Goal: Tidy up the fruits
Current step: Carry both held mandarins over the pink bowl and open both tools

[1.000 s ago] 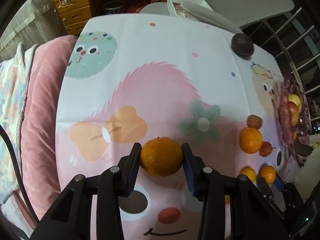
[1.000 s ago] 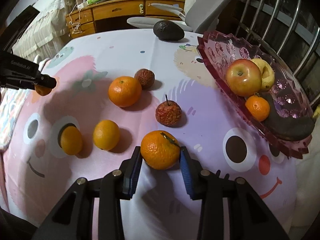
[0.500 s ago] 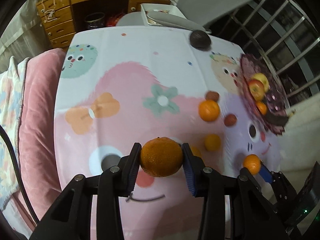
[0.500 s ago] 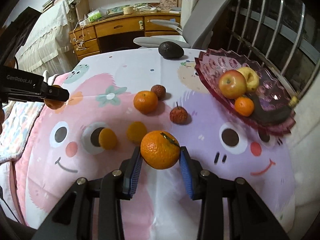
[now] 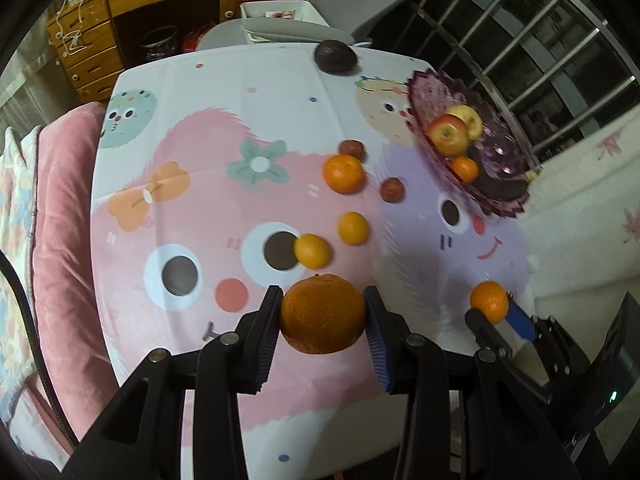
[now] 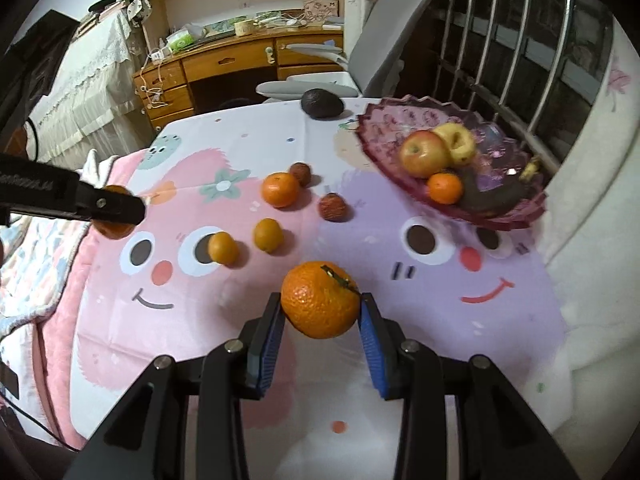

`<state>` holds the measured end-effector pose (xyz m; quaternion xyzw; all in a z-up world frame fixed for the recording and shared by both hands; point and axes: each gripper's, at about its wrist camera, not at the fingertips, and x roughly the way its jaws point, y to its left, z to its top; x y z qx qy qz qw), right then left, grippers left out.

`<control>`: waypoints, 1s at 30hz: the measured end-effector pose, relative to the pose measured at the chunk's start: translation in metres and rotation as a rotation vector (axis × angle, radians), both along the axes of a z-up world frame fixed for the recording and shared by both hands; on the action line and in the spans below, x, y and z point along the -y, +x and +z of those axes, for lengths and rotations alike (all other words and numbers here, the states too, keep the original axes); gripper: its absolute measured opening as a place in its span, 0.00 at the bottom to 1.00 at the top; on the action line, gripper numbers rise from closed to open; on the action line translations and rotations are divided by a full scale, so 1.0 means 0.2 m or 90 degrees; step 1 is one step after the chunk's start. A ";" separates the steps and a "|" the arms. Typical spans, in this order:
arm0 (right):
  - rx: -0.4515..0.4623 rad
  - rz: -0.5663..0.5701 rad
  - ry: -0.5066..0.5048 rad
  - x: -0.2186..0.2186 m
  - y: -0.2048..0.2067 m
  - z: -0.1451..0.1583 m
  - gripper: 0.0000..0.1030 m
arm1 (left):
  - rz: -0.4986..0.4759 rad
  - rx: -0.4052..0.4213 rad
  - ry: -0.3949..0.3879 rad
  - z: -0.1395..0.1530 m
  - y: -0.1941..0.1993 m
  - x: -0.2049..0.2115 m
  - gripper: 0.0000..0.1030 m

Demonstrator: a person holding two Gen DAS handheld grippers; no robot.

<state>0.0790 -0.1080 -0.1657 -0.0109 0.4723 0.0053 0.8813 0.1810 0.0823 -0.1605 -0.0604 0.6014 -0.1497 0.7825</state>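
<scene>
Left wrist view: left gripper (image 5: 323, 322) pinched an orange (image 5: 322, 314) above the near table edge (image 5: 320, 432). Right gripper (image 6: 320, 318) clamped a stemmed orange (image 6: 320, 299) over bare cloth. Purple bowl (image 6: 384, 128) overhung the right edge; loose fruit lay mid-table.

Pale lettering runs along the black body of the left gripper (image 6: 114, 210) in the right wrist view, too blurred to read. Nothing else carries readable writing or numbers.
</scene>
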 end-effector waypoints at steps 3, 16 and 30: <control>-0.006 -0.013 0.009 0.08 0.00 0.02 0.36 | -0.006 -0.002 -0.003 0.03 -0.04 0.04 0.38; -0.033 0.045 0.032 0.54 0.09 0.08 0.37 | 0.035 0.009 -0.006 0.13 -0.08 0.47 0.38; -0.008 0.127 0.024 0.98 0.31 0.19 0.37 | 0.099 0.028 -0.013 0.15 0.05 0.95 0.38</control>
